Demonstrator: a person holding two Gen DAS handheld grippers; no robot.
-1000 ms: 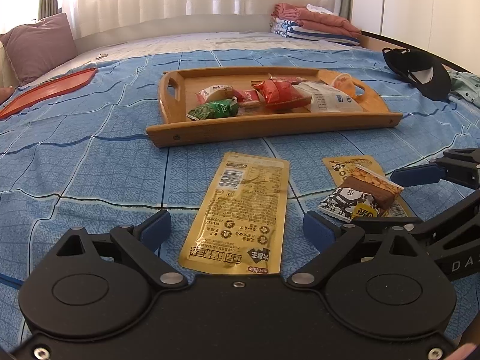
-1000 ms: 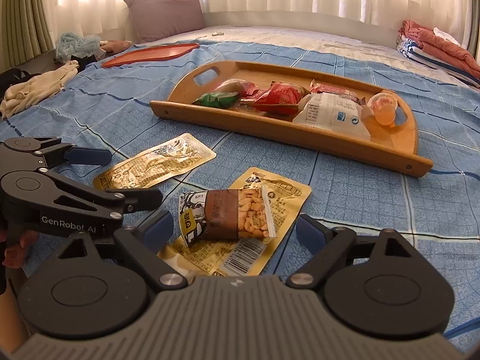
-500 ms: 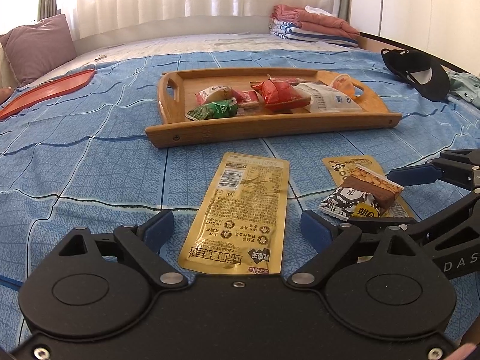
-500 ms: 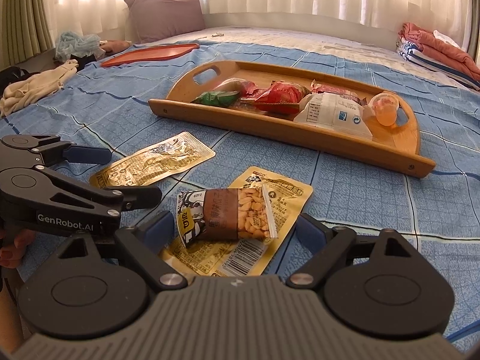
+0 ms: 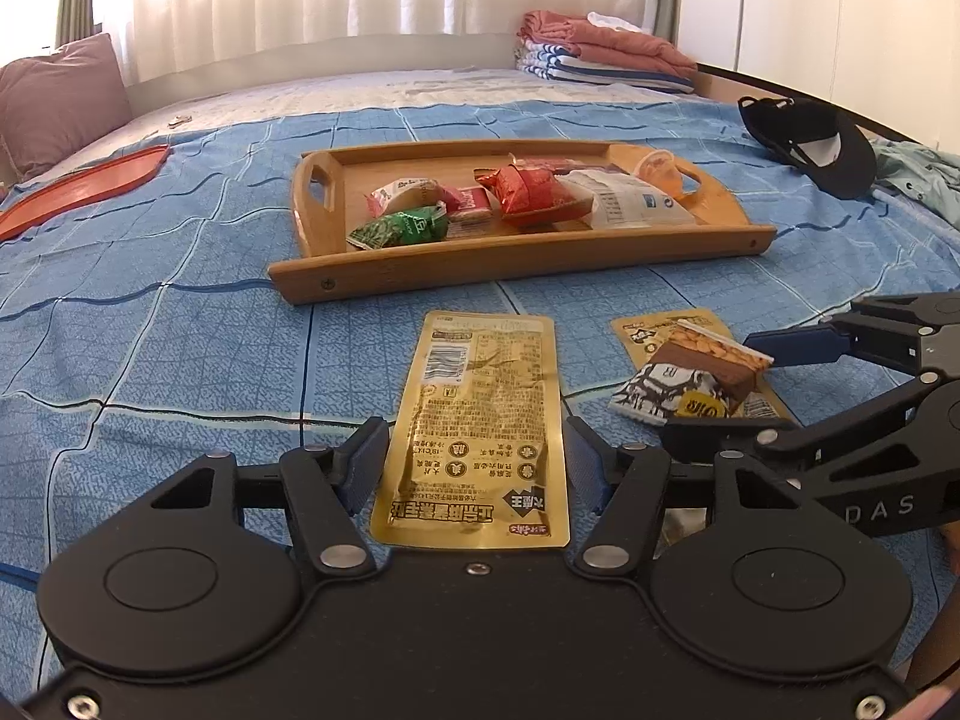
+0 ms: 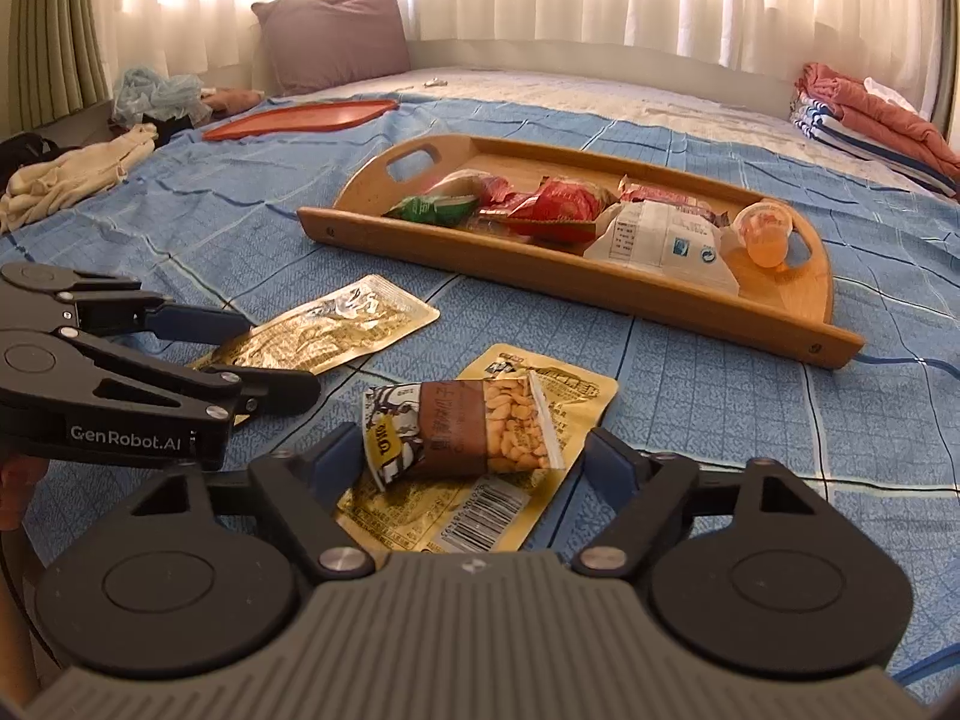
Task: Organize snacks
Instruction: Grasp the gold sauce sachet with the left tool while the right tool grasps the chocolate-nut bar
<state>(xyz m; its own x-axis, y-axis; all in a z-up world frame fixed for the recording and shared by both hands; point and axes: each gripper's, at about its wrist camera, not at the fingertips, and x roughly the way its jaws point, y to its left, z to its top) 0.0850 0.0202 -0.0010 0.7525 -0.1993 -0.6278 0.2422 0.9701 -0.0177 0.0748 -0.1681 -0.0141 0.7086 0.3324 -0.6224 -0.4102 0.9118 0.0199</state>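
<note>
A wooden tray (image 5: pixel 516 267) (image 6: pixel 558 282) on the blue bedspread holds several snack packs. A long gold pouch (image 5: pixel 480 420) (image 6: pixel 336 330) lies flat before it, and my left gripper (image 5: pixel 474 462) straddles its near end, jaws narrowed beside its edges; I cannot tell if the pads touch it. A peanut pack (image 6: pixel 462 429) (image 5: pixel 690 378) lies on a second gold pouch (image 6: pixel 528 396). My right gripper (image 6: pixel 474 462) is open around the peanut pack, pads close to its ends.
An orange tray lid (image 5: pixel 78 192) (image 6: pixel 300 120) lies far left on the bed. A black cap (image 5: pixel 810 144) sits at the right. Folded towels (image 5: pixel 600 51) and a pillow (image 6: pixel 336 36) are at the back. Loose clothes (image 6: pixel 72 174) lie at the left edge.
Both grippers' jaws have narrowed in around their packs, the left around the long gold pouch, the right around the peanut pack. The packs have not moved.
</note>
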